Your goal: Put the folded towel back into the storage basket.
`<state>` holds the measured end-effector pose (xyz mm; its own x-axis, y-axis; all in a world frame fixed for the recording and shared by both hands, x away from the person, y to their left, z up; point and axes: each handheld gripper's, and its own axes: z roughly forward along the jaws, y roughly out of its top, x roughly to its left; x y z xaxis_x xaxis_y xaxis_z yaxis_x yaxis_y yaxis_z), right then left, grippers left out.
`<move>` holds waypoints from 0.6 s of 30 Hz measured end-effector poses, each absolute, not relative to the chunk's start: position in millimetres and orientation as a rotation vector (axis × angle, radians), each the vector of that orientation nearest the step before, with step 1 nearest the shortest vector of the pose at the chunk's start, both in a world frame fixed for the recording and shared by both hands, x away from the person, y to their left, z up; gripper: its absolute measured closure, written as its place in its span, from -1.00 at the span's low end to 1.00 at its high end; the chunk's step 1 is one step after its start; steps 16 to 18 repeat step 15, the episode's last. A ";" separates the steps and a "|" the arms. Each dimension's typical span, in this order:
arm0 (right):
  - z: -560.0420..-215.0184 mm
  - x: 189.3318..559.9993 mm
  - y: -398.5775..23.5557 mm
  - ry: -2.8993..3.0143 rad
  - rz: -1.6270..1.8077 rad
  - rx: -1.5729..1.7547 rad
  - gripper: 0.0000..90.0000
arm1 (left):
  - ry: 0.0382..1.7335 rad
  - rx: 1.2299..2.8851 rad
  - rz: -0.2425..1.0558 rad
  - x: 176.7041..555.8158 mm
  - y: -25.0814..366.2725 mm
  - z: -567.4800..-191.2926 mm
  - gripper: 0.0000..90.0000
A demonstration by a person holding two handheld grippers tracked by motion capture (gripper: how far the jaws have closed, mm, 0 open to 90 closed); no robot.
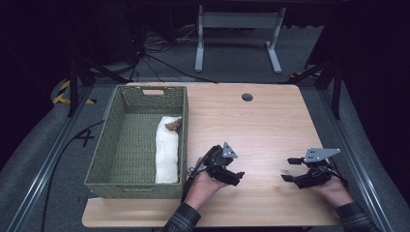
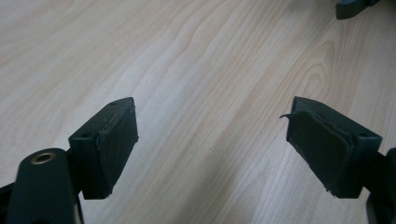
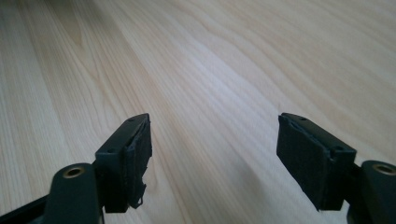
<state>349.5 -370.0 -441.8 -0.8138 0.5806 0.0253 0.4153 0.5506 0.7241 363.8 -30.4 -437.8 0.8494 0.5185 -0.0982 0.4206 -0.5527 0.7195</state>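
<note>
My left gripper (image 1: 231, 169) hovers low over the wooden table (image 1: 261, 125), just right of the basket's near corner, with its jaws open and nothing between them. In the left gripper view the left gripper (image 2: 212, 140) has bare wood between its black pads. My right gripper (image 1: 289, 169) is near the table's front right, pointing left towards the other, open and empty. The right gripper (image 3: 215, 144) also shows only wood grain between its pads in its own view. A tip of the right gripper's jaw peeks in at the top right of the left gripper view.
A green woven basket (image 1: 140, 94) stands on the table's left side, holding a rolled white cloth (image 1: 167, 150) with a small brown thing (image 1: 172, 126) at its far end. A round cable hole (image 1: 247, 97) sits near the far edge. Beyond stands a white desk frame (image 1: 237, 21).
</note>
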 end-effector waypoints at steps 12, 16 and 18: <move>-452.0 342.8 -376.5 2.588 1.071 0.854 -0.41 | 0.687 2.296 0.132 359.0 -32.1 -458.9 -0.63; -452.3 342.6 -376.6 2.588 1.073 0.854 -0.41 | 0.684 2.305 0.139 359.0 -33.2 -459.6 -0.63; -452.3 342.6 -376.6 2.588 1.073 0.854 -0.41 | 0.684 2.305 0.139 359.0 -33.2 -459.6 -0.63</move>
